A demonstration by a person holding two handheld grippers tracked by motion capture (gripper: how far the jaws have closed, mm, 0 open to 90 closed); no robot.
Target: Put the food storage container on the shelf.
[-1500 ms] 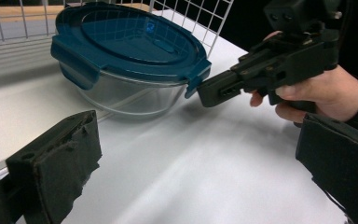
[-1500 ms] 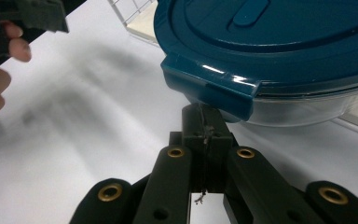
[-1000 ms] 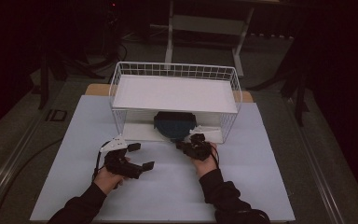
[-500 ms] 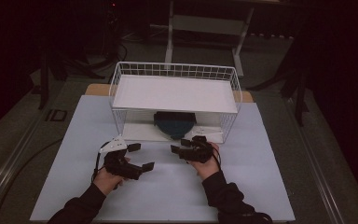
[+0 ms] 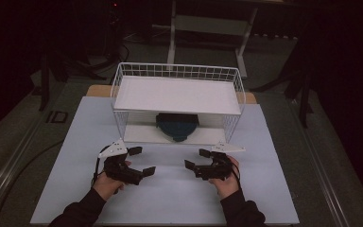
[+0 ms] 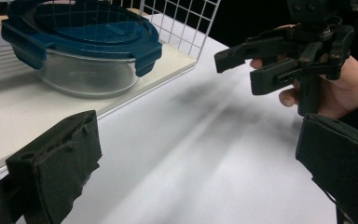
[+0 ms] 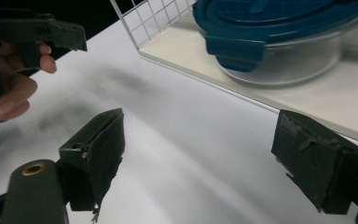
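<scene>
Container (image 5: 177, 126) with blue lid sits on the rack's (image 5: 177, 71) lower shelf, at its front edge. Right gripper (image 5: 199, 160), jaws just opened and empty, hangs in front; left gripper (image 5: 142, 161) gapes too. Placing looks done; next, withdraw.

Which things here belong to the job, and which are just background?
In the job:
glass container with blue clip lid
white wire shelf rack
right tongs, open, empty, jaws just opened
left tongs, open, empty

Just there:
white table mat
metal stand behind
</scene>
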